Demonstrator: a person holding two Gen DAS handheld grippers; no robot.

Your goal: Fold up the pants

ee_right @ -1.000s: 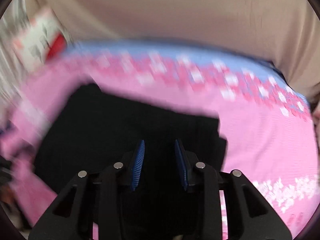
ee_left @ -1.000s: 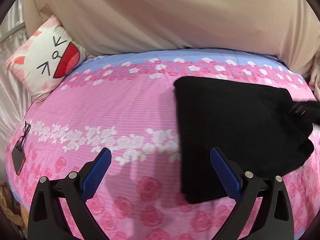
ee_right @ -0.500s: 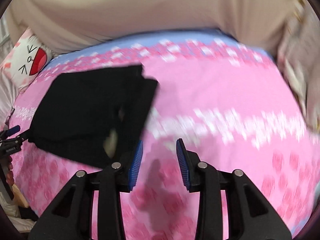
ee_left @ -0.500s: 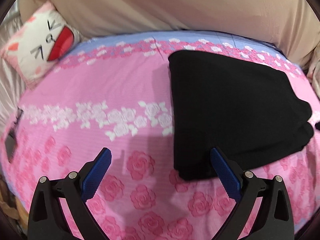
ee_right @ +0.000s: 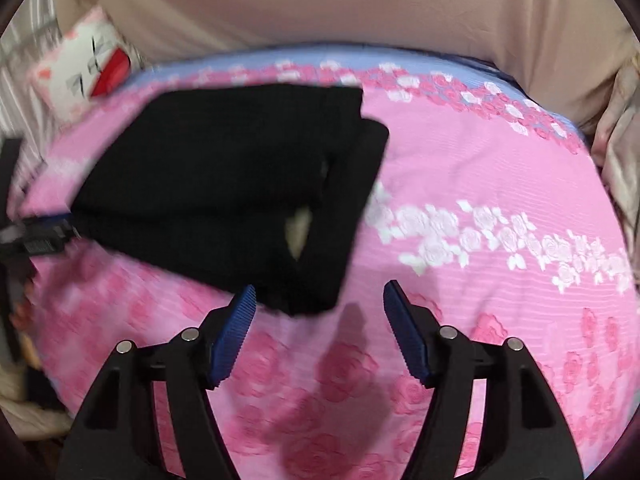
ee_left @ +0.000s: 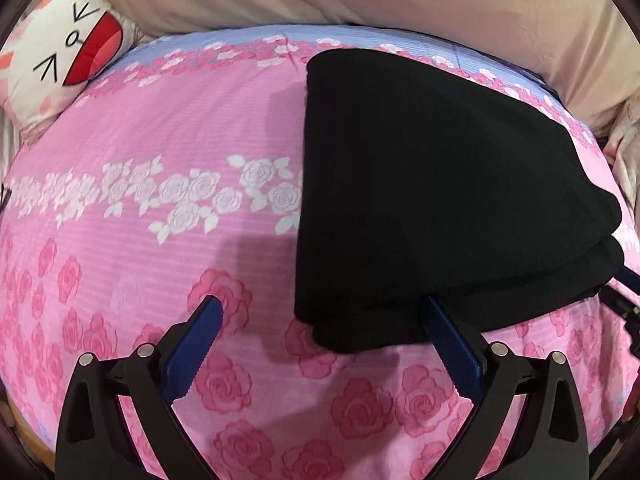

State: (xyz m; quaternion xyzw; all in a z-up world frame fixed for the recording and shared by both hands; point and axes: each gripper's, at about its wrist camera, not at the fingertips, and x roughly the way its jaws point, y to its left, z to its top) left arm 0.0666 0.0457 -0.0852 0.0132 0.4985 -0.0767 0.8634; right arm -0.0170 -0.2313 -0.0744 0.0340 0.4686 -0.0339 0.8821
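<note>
Black pants [ee_left: 440, 184] lie folded in a layered stack on the pink bedspread [ee_left: 160, 140], centre-right of the left view, upper left of the right view. Left gripper [ee_left: 320, 320] wide open, empty, right fingertip at the stack's near edge. Right gripper [ee_right: 318, 300] half open, empty, just off the near corner. Fold looks nearly finished; to tidy, square the offset layers, press flat, don't drag the corner.

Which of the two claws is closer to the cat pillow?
Left. The left gripper hovers at the folded black pants' near-left corner, on the side toward the cat pillow; the right gripper hovers at their opposite corner, farther away.
</note>
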